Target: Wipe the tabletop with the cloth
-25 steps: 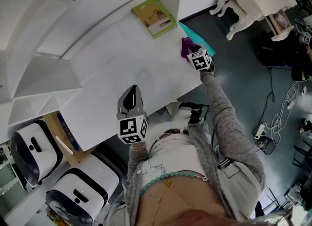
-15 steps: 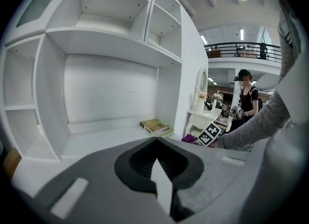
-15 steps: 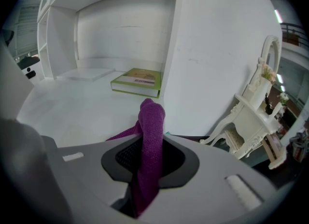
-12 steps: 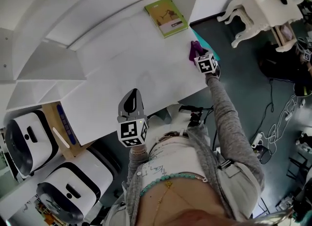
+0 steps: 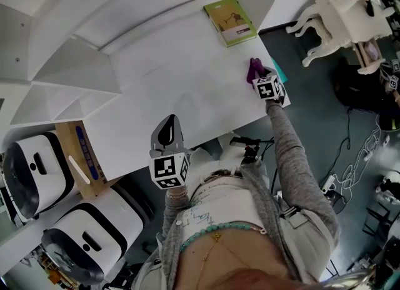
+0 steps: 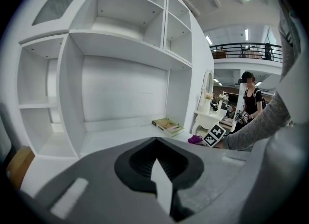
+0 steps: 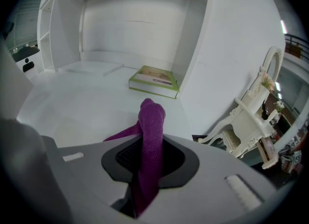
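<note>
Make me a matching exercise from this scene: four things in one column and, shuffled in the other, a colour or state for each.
Things:
1. cloth
2. book
3. left gripper
4. right gripper

Descriptions:
A. green cover, lying flat on the tabletop
B. fingers together, nothing held
C. purple, bunched up
D. fingers shut on fabric

Pairs: 1-C, 2-A, 3-B, 4-D
</note>
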The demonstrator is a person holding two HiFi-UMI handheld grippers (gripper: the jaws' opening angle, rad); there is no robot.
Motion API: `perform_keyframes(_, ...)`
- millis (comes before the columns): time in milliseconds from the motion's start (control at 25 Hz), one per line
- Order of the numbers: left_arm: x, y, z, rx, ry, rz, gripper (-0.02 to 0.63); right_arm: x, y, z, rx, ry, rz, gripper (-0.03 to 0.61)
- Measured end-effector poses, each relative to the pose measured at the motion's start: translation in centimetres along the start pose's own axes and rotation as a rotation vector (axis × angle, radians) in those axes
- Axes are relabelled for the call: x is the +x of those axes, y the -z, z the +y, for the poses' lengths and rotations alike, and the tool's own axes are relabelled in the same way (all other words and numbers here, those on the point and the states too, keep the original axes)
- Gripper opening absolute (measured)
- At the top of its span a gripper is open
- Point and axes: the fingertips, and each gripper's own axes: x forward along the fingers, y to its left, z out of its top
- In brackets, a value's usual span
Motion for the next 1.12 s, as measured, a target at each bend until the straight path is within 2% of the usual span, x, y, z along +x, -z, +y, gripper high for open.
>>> perform_keyframes(1120,-6.9,2.3,6.3,-0.014,-0.025,-0.020,0.000,-1.9,-1.7,12.0,-0.041,-0.048,0.014,0.089)
